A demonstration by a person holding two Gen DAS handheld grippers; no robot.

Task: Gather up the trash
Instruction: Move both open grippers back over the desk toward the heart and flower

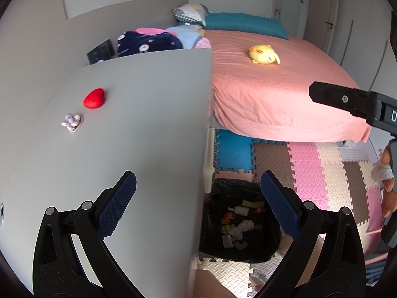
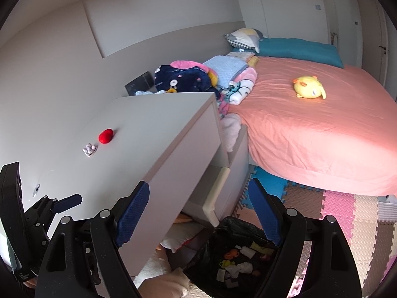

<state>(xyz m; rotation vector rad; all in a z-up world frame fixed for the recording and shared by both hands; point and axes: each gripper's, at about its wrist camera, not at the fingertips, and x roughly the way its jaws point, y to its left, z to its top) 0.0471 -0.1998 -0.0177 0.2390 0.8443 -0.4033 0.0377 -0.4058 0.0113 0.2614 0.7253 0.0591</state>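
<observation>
**A:** Left wrist view, item by item?

**B:** I logged the left gripper (image 1: 198, 204) with its blue pads spread wide and nothing between them. It hung over the edge of a grey dresser top (image 1: 139, 129). On that top sat a red heart (image 1: 94, 98) and, just beside it, a small pale trinket (image 1: 72, 122). Below the right-hand pad I noted the black trash bag (image 1: 269, 243), open on the foam floor mat (image 1: 322, 173), with trash (image 1: 242, 228) already inside: white scraps, an orange bit, a yellow-green bit. Beyond lay the bed with a pink sheet (image 1: 273, 94) and a yellow plush toy (image 1: 263, 54) on it. The right gripper's body (image 1: 347, 101) entered at the right edge; I could see a hand (image 1: 387, 186) gripping it.

**A:** And the right wrist view?

**B:** I recorded the right gripper (image 2: 198, 213) likewise spread, empty. The trash bag (image 2: 211, 248) sat under its right-hand pad, against the dresser's foot, trash (image 2: 238, 265) visible within. A drawer (image 2: 218, 193) stood pulled out above the bag. Heart (image 2: 106, 136) and trinket (image 2: 89, 150) were on the dresser top (image 2: 153, 129). The left gripper (image 2: 67, 201) showed at lower left; from here I could not tell its spread.
</observation>
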